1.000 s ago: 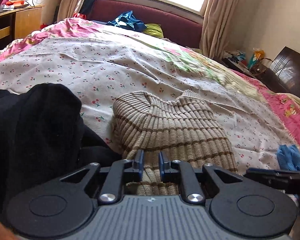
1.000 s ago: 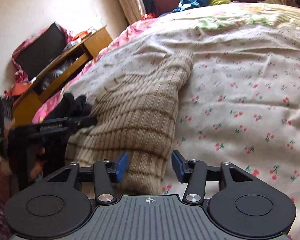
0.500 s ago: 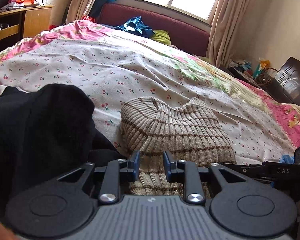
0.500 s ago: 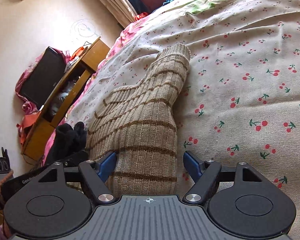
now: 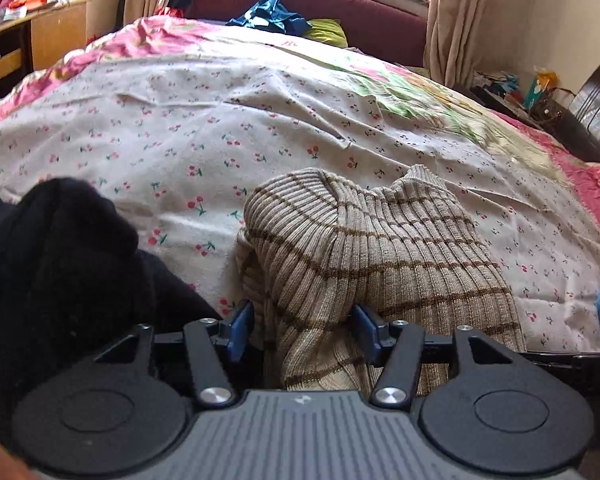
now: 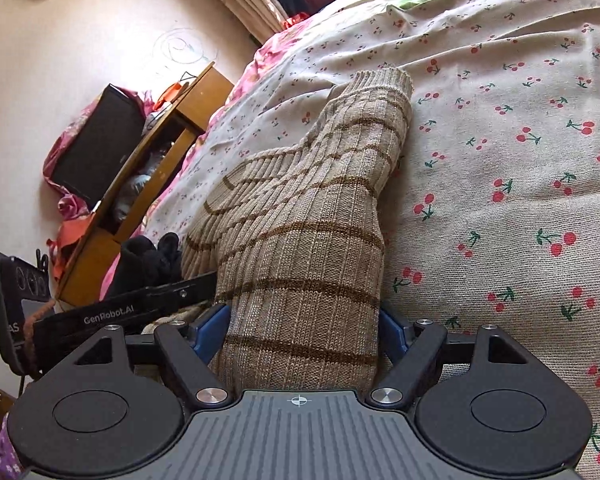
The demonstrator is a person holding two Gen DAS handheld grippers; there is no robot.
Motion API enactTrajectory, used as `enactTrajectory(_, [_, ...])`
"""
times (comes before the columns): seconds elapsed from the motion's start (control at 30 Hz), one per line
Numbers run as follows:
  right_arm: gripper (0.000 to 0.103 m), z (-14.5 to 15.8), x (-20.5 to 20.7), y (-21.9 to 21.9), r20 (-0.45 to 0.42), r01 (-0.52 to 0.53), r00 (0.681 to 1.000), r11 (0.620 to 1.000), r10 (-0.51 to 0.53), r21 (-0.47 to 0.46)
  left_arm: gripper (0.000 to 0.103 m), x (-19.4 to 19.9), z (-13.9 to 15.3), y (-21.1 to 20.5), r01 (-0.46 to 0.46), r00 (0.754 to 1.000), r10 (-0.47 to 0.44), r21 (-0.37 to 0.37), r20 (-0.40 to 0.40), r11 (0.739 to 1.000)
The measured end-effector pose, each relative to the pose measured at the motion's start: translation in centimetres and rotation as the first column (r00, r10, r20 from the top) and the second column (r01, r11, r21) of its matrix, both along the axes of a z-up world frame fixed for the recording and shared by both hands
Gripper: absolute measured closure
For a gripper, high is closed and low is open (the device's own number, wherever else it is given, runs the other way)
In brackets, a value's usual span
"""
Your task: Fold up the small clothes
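A small tan knit sweater (image 5: 380, 248) with thin brown stripes lies in a soft heap on the bed sheet (image 5: 204, 136), the white one with little red cherries. Its near end bunches up between the fingers of both tongs.

The left gripper (image 5: 303, 327) is opening, and a fold of the sweater sits between its blue pads (image 5: 240, 326) (the left pad looks clear of the cloth; on the right I cannot tell).

The right gripper (image 6: 302, 330) is spread as wide as it goes, with the sweater's thick end filling the gap between its fingers.

A pile of black clothes (image 5: 60, 264) sits just left of the sweater. A wooden desk (image 6: 156, 160) stands beside the bed.
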State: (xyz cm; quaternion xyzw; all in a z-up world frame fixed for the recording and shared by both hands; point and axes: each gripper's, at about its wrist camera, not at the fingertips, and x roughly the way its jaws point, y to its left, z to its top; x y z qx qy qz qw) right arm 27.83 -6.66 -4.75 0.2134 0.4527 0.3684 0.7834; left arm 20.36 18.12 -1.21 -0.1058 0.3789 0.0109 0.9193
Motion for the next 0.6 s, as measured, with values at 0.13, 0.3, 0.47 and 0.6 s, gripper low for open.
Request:
enactTrajectory(0.13, [0.025,0.0,-0.1,0.0,0.007,0.001,1.0,1.0,-0.001,-0.003,0.03,-0.3,-0.8,0.7,-0.029,0.999,0.027,-0.048,-0.033,0.998])
enactTrajectory(0.3, [0.025,-0.2,0.0,-0.2,0.005,-0.007,1.0,1.0,0.007,0.002,0.028,-0.4,-1.1,1.3,-0.023,0.995,0.01,-0.131,-0.101,0.991])
enactTrajectory(0.47, [0.025,-0.3,0.1,-0.3,0.001,-0.012,1.0,1.0,0.012,0.009,0.016,1.3,-2.3,1.3,0.043,0.989,-0.062,-0.137,-0.136,0.99])
enactTrajectory(0.6, [0.024,-0.7,0.6,0.9,-0.013,0.015,1.0,1.0,-0.015,0.005,0.01,2.0,-2.4,1.0,0.041,0.985,-0.061,-0.129,-0.159,0.991])
